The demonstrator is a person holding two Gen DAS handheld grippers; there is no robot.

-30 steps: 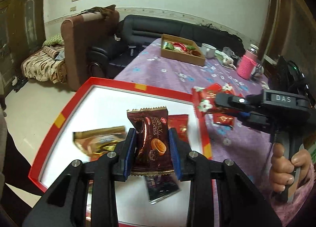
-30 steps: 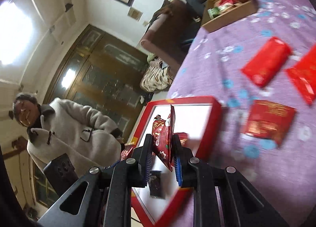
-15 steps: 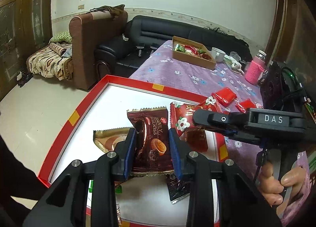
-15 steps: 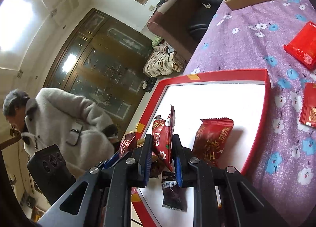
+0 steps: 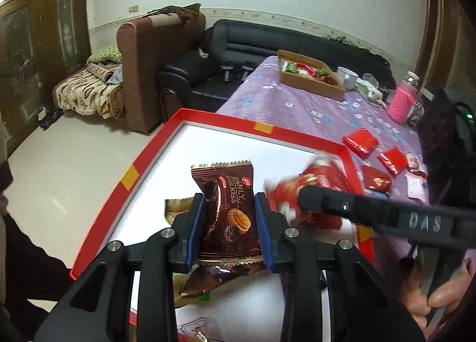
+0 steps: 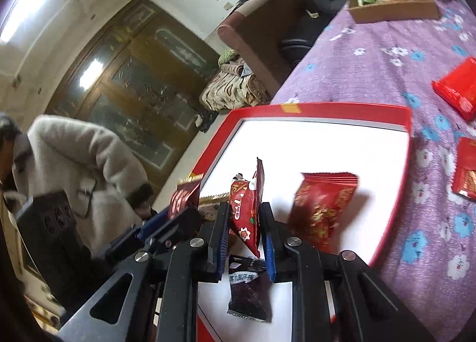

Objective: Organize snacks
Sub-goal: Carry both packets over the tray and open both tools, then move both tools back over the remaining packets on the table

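Tray packets half-hidden behind tools

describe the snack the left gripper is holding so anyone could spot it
Find the big red-rimmed white tray at the near end of the purple flowered tablecloth. Above it, the left gripper pinches an upright glossy dark brown wrapper. Unlike the red packets nearby, it shows a round biscuit picture.

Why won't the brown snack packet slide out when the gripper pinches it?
The brown snack packet is probably light: the left gripper holds it upright with only a side pinch. Its shiny wrapper looks creased and slightly buckled between the blue pads, so it is likely soft and crinkly, not stiff. Glossy film may be slippery, so a looser pinch could let it slide.
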